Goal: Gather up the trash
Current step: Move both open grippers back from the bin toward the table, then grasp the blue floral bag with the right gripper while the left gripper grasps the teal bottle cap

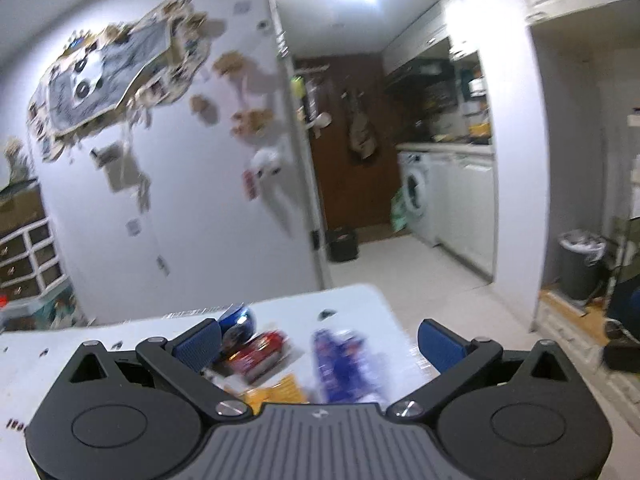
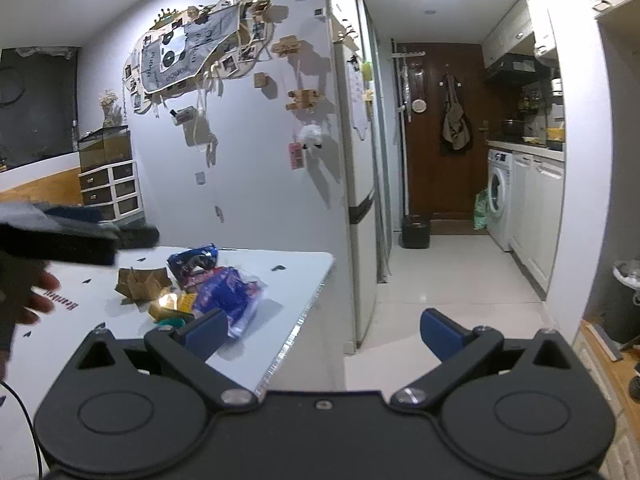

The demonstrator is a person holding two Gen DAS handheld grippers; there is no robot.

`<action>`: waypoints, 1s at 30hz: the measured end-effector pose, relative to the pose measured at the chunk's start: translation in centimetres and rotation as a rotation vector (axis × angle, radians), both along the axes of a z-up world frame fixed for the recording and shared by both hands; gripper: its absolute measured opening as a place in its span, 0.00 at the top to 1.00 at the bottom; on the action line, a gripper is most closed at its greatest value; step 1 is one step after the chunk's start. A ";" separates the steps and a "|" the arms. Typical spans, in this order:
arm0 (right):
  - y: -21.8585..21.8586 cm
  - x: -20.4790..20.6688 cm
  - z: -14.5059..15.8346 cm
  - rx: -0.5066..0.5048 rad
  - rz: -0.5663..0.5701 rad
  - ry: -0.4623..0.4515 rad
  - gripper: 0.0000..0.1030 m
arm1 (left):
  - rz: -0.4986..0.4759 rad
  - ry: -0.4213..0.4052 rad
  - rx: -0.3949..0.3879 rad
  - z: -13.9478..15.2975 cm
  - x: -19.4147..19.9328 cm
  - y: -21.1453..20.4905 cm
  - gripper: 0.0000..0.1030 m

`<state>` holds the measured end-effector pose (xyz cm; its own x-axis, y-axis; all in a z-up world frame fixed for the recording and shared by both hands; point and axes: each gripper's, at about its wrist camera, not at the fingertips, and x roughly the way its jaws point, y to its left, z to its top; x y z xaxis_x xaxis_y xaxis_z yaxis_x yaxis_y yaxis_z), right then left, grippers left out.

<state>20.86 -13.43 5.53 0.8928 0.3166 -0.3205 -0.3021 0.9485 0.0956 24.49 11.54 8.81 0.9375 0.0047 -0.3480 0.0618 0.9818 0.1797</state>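
White table (image 2: 280, 280), printed with small dark marks, in a room that opens onto a kitchen corridor. Trash sits in one loose heap near the table's far right corner.

Left gripper (image 1: 320, 346): blue-padded fingers spread wide, nothing between them. It hangs over the heap. Seen past the fingers: a red wrapper (image 1: 260, 354), a blue-and-white plastic wrapper (image 1: 340, 364), a yellow wrapper (image 1: 280, 392) nearest the gripper body, and a round blue item (image 1: 238, 320) just beside the left finger (view is motion-blurred; labels unreadable).

Right gripper (image 2: 322, 332): also wide open and empty. It sits off the table's right edge, with the left finger over the tabletop and the right finger over the floor. From here the heap reads more clearly: a crumpled blue plastic bag (image 2: 228, 292), a dark blue snack packet (image 2: 194, 264) behind it, a folded brown cardboard piece (image 2: 142, 284) to the left, yellow scraps (image 2: 176, 306) in front.

A person's hand (image 2: 34, 296) shows at the left edge, under the blurred left gripper.

Grey bin (image 1: 580, 268) with a white liner stands on the floor, well apart from the table, by the right wall. Washing machine (image 2: 500, 200) down the corridor.
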 end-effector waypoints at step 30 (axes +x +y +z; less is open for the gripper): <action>14.4 17.3 -5.5 0.195 0.043 0.283 0.00 | -0.057 0.125 -0.079 -10.4 7.6 8.2 0.00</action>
<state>38.15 0.97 -0.01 0.7616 0.4316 -0.4833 -0.2769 0.8911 0.3595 32.05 19.78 -1.62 0.8846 -0.0795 -0.4595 0.1349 0.9869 0.0890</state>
